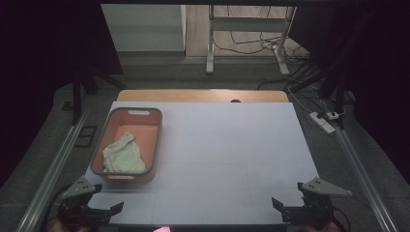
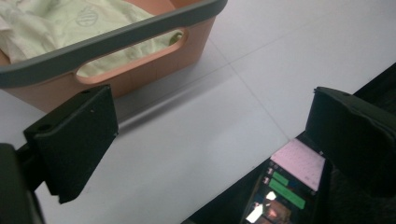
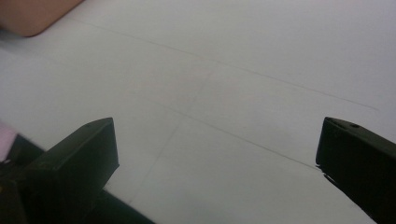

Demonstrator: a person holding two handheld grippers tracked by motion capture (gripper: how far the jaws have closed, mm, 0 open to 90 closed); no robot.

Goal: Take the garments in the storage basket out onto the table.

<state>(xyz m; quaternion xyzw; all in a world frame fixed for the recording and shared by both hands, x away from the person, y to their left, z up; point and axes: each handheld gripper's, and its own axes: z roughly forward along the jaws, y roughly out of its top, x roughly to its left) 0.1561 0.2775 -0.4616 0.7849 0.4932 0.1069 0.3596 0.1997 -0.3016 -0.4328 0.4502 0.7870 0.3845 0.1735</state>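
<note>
Pale-green cloth (image 1: 124, 154) is bundled inside an orange basket (image 1: 151, 145) at the table's (image 1: 232, 145) left. Both grippers — left gripper (image 1: 107, 201), right gripper (image 1: 286, 197) — are held at the near edge, jaws apart and empty.

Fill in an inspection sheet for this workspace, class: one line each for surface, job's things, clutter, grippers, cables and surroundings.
Surface: white table top, bare over most of its area; a wooden edge shows at the far side.
Job's things: orange basket with a grey rim at the left; a pale green cloth lies crumpled inside it.
Clutter: a lit phone below the near table edge, in the left gripper view.
Grippers: left gripper and right gripper at the near corners, jaws open, nothing between them.
Cables: loose cables on the floor beyond the table; a power strip at the right.
Surroundings: dim room, metal rails along both sides, a table frame behind.
</note>
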